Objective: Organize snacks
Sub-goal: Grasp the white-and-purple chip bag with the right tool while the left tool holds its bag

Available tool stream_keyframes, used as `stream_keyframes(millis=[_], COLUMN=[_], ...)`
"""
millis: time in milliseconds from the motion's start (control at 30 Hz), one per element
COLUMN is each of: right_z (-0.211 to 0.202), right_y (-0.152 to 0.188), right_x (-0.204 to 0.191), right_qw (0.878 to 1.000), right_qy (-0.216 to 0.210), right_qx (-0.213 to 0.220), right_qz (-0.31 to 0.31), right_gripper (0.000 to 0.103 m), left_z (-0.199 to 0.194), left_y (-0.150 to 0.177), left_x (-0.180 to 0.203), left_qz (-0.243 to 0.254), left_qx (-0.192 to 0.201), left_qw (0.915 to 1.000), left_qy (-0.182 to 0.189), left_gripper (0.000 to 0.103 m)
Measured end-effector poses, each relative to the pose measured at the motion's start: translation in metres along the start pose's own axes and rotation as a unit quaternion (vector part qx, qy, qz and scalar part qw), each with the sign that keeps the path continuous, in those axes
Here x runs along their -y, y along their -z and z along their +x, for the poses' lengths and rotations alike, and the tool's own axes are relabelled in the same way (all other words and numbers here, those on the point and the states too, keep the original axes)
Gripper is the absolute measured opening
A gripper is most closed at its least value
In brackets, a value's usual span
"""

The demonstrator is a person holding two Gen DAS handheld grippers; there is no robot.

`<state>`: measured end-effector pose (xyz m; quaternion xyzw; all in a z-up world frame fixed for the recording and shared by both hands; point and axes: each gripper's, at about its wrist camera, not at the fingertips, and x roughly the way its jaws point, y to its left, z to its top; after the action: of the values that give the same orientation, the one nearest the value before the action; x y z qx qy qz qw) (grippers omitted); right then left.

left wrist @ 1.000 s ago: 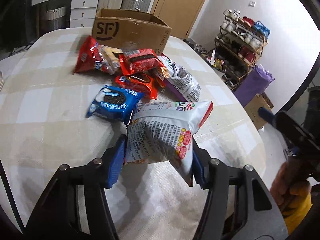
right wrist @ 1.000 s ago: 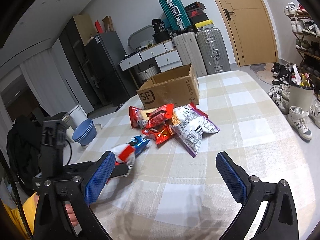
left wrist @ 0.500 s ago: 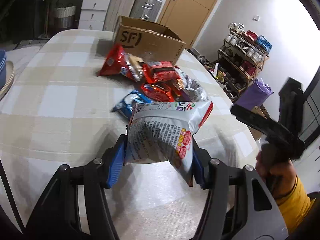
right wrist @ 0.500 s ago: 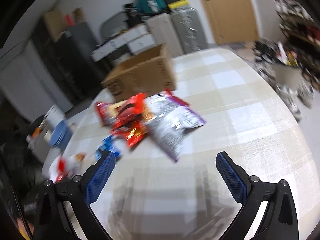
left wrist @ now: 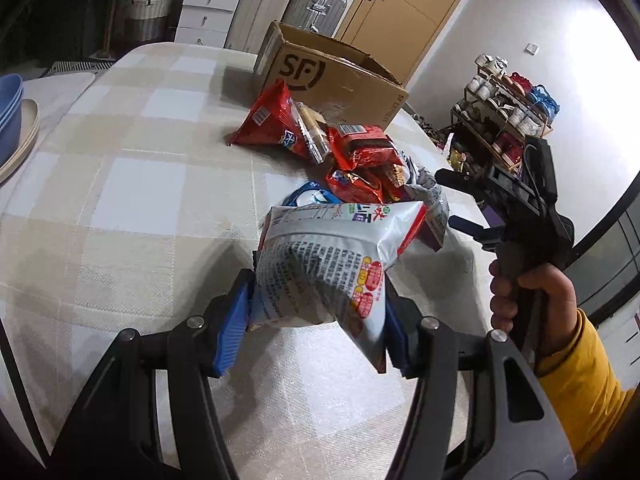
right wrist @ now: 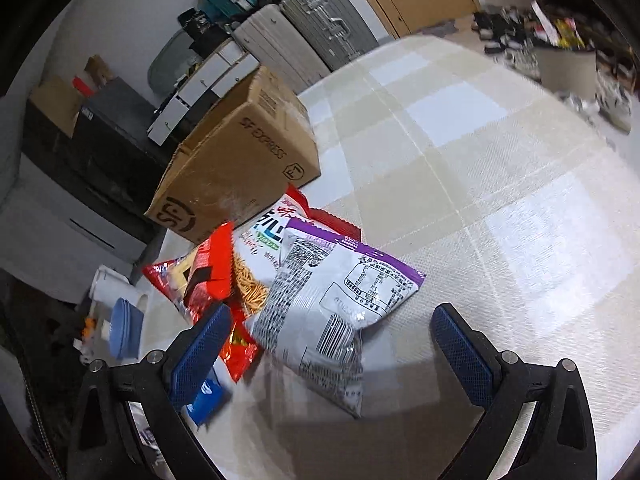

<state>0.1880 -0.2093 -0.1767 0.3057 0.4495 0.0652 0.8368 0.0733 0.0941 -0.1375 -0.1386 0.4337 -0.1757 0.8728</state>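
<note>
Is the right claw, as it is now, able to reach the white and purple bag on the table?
Probably yes. The right claw is open, and the white and purple bag lies just ahead, between its fingers, on top of the pile, with nothing over it.

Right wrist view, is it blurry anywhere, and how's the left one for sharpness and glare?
Right wrist view: motion smear on the blue packet and the shoes top right, while the purple-edged bag reads fairly clear. Left wrist view: sharp, with bright glare on the white wall and sheen on the held white snack bag.
</note>
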Motion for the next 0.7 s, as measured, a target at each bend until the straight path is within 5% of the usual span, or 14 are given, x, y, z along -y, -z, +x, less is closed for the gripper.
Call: stream_keyframes(millis=[267,333,500,700], right_z=[0.016,0.019,0.019,0.013], right_y=[-0.004,-0.002,0.001,0.011], right_x=[-0.019,-0.024,-0.026,-0.022], right_qw=[0.999,0.997,0.995,0.998], right_qy=[0.031,0.066,0.083,0.033], right_qx=[0.006,0.018,0.026,0.006], right_qz=[-0.033,-0.047,-0.058,-0.054], right_gripper=[0.099,0.086,0.08,0.053], left_z=[0.006,0.005,0.005,0.005], left_y=[-0.003,-0.003,-0.003,-0.003], left_x=[0.001,0.002,0.003,0.004], left_qz=[0.001,0.004,0.003,-0.002], left_qx=[-0.003,0.002,-0.001,-0.007], left_qw=[1.0,1.0,1.0,0.9998], left_qy=[-0.001,-0.006,-0.009,-0.016], left_gripper=[0.056,0.056,0.056,0.056])
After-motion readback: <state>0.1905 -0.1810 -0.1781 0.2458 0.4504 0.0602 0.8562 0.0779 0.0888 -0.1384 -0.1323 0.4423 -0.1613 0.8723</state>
